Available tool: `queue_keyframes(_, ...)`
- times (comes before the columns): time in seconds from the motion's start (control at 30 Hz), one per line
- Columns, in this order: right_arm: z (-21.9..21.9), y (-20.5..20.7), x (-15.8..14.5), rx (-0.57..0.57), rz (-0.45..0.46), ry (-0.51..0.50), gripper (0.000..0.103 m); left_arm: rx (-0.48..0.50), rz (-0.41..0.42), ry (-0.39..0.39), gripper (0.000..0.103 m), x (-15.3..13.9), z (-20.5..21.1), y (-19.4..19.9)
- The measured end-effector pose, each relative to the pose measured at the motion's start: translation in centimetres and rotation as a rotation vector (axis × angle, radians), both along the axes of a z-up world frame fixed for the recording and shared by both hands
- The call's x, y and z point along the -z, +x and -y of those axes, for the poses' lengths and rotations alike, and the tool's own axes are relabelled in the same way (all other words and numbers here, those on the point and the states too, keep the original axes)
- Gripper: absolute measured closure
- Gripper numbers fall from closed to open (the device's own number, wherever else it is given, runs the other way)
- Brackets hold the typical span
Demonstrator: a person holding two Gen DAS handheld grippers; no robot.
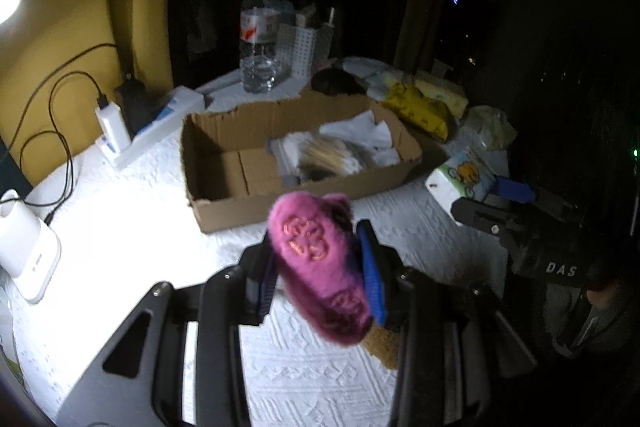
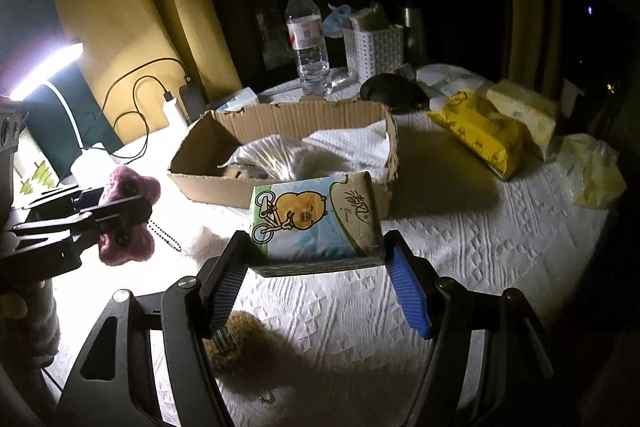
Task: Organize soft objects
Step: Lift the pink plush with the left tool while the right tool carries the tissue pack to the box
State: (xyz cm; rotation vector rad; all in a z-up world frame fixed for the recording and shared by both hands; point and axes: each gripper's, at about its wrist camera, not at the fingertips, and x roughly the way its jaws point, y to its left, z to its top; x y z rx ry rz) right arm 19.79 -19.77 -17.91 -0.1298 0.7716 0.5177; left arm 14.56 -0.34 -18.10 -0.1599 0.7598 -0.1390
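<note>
My left gripper [image 1: 320, 267] is shut on a fuzzy pink plush toy [image 1: 316, 259], held above the white bedspread in front of the cardboard box [image 1: 224, 203]. From the right wrist view the same pink toy [image 2: 128, 211] hangs at the left, a bead chain dangling below it. My right gripper [image 2: 316, 267] is shut on a tissue pack with a cartoon bear [image 2: 316, 219], lifted just in front of the box [image 2: 280, 127]. That pack [image 1: 460, 179] shows at the right of the left wrist view. The box holds a clear bag and white cloth.
A water bottle [image 2: 308, 39] and white basket [image 2: 374, 49] stand behind the box. Yellow tissue packs [image 2: 480, 131] and a crumpled bag [image 2: 592, 171] lie right. Chargers and cables [image 1: 108, 127] sit left, a white device [image 1: 24, 247] nearer. A brown fuzzy item [image 2: 232, 343] lies below.
</note>
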Motion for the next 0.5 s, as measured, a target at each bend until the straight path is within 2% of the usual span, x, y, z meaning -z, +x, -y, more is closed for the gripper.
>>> queue_keyframes(0.5,-1.0,1.9,-1.8,-0.013,0.033,0.002,0.032,-0.020,0.054,0.018,0.065,-2.4,-1.4,1.6)
